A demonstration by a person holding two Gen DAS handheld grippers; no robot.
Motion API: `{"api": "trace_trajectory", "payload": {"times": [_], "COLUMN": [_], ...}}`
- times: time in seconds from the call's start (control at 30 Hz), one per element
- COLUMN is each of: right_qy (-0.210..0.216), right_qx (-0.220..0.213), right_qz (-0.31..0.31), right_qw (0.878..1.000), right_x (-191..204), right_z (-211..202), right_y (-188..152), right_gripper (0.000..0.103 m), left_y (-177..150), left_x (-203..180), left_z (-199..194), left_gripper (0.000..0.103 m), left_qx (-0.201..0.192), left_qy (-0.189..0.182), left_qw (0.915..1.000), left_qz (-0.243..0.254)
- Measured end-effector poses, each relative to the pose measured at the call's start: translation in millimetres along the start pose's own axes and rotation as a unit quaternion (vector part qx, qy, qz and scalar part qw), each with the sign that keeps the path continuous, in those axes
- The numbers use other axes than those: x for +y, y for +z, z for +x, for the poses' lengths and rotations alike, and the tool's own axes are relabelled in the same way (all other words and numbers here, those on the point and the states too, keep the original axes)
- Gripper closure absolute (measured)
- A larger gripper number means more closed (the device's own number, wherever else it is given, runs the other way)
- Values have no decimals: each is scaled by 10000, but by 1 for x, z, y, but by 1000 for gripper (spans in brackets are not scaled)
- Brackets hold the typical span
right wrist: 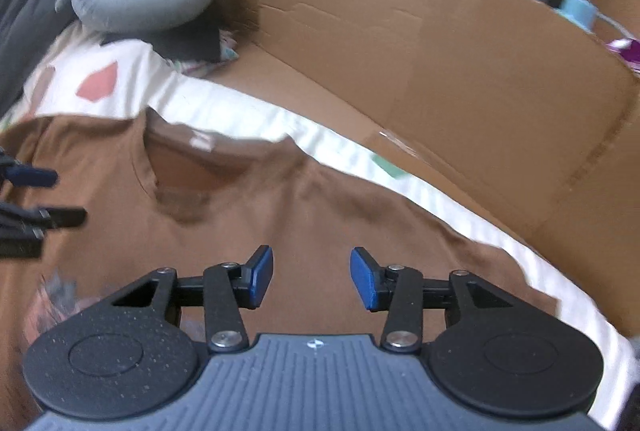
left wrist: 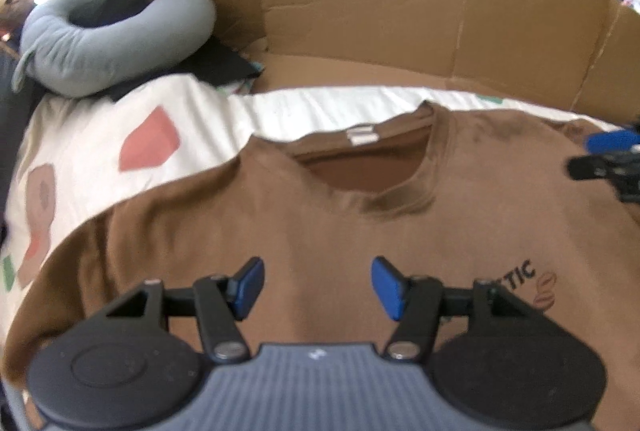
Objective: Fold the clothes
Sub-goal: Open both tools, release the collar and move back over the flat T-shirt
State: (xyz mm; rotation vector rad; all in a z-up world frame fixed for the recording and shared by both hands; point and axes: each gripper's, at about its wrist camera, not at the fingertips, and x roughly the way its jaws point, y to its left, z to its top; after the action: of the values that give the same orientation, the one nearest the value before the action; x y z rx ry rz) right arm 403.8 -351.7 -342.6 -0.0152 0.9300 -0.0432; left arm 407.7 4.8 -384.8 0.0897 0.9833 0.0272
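Both tongs, left (left wrist: 318,287) and right (right wrist: 312,279), hang wide and empty over the brown shirt (left wrist: 320,223), which lies spread flat, front up, unfolded, on the bedsheet (left wrist: 100,135); every fold remains. Cardboard (left wrist: 400,11) stands behind.

The plain brown cotton T-shirt (left wrist: 304,231) is one even shade, darker inside the neck opening, with a small white label (left wrist: 362,136) at the collar and a dark printed logo with brown coffee-bean shapes (left wrist: 538,285) on the chest. It lies on a cream bedsheet (left wrist: 100,135) patterned with salmon-red, tan and green patches. The left gripper (left wrist: 318,285) has black arms, bright blue finger pads (left wrist: 250,287) and a grey-blue ribbed body; the right gripper (right wrist: 312,277) shows the same colours. Behind stand tan corrugated cardboard panels (right wrist: 420,43), unprinted. A grey-green curved neck pillow (left wrist: 108,43) rests on black fabric (left wrist: 208,67). A light turquoise box (right wrist: 578,9) shows beyond the cardboard.
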Motion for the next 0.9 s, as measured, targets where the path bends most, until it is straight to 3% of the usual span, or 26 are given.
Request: {"api": "trace_trajectory", "payload": {"times": [0.23,0.5,0.9], "right_qy": [-172,-500,-1040], "right_qx": [102,-39,189], "right_qz": [432,57,229], "right_qw": [9989,9987,9941], "right_x": [-24,-32,-104], "right_z": [-26,-33,-25], "right_y": [-30,-40,-64], "right_gripper": [51,46,45], "left_y": [-17,-27,-35], "left_x": [13,32,42], "left_z": [-17,-15,-3], "left_gripper": [38,38,38], "left_qx": [95,226,327], "left_qy": [-7,33,25], "left_qw": [9994,9977,9969], "left_qz": [-343,-639,-718]}}
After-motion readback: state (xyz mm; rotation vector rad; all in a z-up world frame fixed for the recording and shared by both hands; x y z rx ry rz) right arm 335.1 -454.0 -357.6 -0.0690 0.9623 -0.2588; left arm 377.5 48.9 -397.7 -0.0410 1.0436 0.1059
